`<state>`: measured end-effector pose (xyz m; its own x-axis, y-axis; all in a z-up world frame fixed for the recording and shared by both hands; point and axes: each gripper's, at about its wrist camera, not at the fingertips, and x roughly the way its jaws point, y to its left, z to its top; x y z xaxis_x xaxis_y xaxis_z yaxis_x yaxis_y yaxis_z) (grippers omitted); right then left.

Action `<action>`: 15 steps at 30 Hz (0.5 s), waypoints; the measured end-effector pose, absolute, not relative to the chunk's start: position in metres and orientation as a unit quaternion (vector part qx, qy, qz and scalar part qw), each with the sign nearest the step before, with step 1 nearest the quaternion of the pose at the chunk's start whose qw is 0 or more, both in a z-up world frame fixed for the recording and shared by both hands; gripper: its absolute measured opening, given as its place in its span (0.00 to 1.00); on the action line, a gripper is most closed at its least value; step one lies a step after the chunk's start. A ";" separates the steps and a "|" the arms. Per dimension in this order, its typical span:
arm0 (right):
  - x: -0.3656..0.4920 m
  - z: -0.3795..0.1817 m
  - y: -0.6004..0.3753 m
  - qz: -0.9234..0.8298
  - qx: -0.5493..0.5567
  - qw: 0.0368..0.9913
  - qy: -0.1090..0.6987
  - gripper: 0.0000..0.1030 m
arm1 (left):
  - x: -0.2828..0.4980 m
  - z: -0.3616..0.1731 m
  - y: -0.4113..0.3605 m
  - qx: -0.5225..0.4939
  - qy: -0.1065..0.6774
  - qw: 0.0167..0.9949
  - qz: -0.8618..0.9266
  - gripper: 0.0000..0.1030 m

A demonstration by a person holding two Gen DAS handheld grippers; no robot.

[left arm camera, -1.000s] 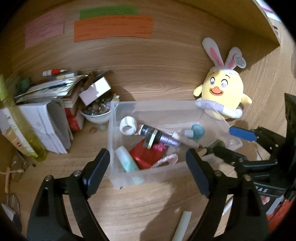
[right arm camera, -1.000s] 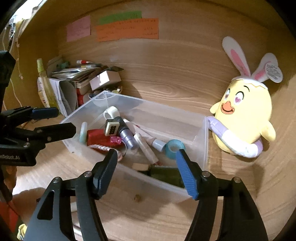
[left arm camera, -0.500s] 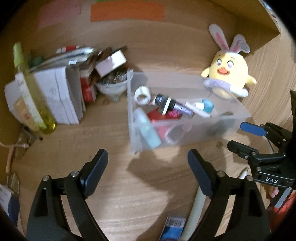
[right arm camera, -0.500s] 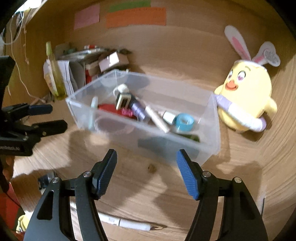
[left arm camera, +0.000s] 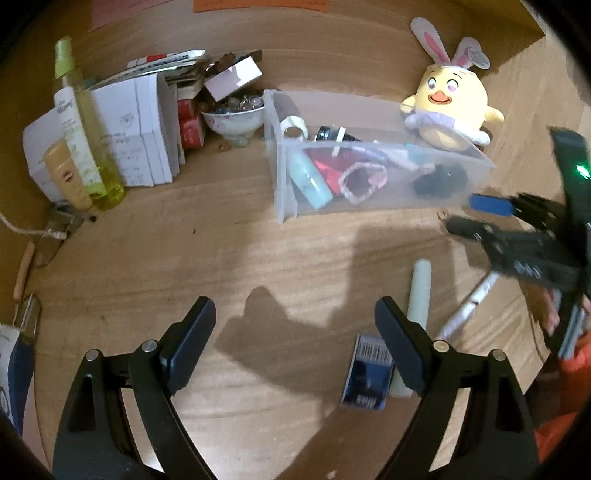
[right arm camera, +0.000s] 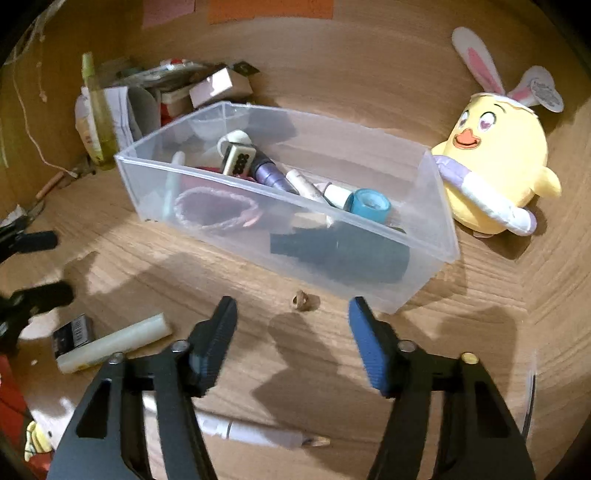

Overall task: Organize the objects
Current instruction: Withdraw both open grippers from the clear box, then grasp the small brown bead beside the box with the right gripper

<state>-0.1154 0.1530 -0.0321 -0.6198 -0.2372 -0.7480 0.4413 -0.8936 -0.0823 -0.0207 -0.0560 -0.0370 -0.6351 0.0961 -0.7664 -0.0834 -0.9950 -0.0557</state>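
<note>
The work surface is a wood-grain desk (left arm camera: 258,258) with a matching wood back panel; coloured paper notes (right arm camera: 269,7) are stuck high on that panel.

Nearest the cameras, the left gripper (left arm camera: 295,325) is held low over bare desk, its tongs spread wide apart and holding nothing. The right gripper (right arm camera: 291,321) is held likewise, tongs apart and empty, with one black pad and one blue ribbed pad.

Loose items lie on the desk close to the grippers:
- a pale cylindrical stick (right arm camera: 114,343), matte, lying flat;
- a small dark box (left arm camera: 367,373) with a barcode, touching the stick;
- a white pen (right arm camera: 258,434), partly under the right gripper;
- a small brown ring-shaped piece (right arm camera: 301,300), just in front of the bin.

Beyond these stands a clear plastic bin (right arm camera: 258,236), rectangular and translucent. It contains a pink braided loop (right arm camera: 218,210), a dark bottle (right arm camera: 343,254) lying on its side, a teal tape roll (right arm camera: 369,201), a purple tube (right arm camera: 271,175) and a light blue tube (left arm camera: 308,177).

Just beside the bin's far right corner sits a yellow plush chick (right arm camera: 495,177) with rabbit ears. At the far left are a white bowl (left arm camera: 232,122) of beads, stacked white boxes (left arm camera: 140,129) and a tall yellow spray bottle (left arm camera: 85,122).
</note>
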 end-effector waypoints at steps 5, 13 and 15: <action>-0.132 -0.044 0.143 -0.876 0.420 0.202 0.127 0.36 | -0.004 -0.040 -0.059 -0.432 -0.002 0.059 0.900 0.86; -0.134 -0.048 0.137 -0.870 0.426 0.219 0.121 0.12 | 0.014 -0.048 -0.052 -0.440 0.001 0.080 0.894 0.86; -0.133 -0.047 0.137 -0.870 0.424 0.218 0.123 0.12 | 0.017 -0.050 -0.049 -0.441 0.004 0.086 0.894 0.86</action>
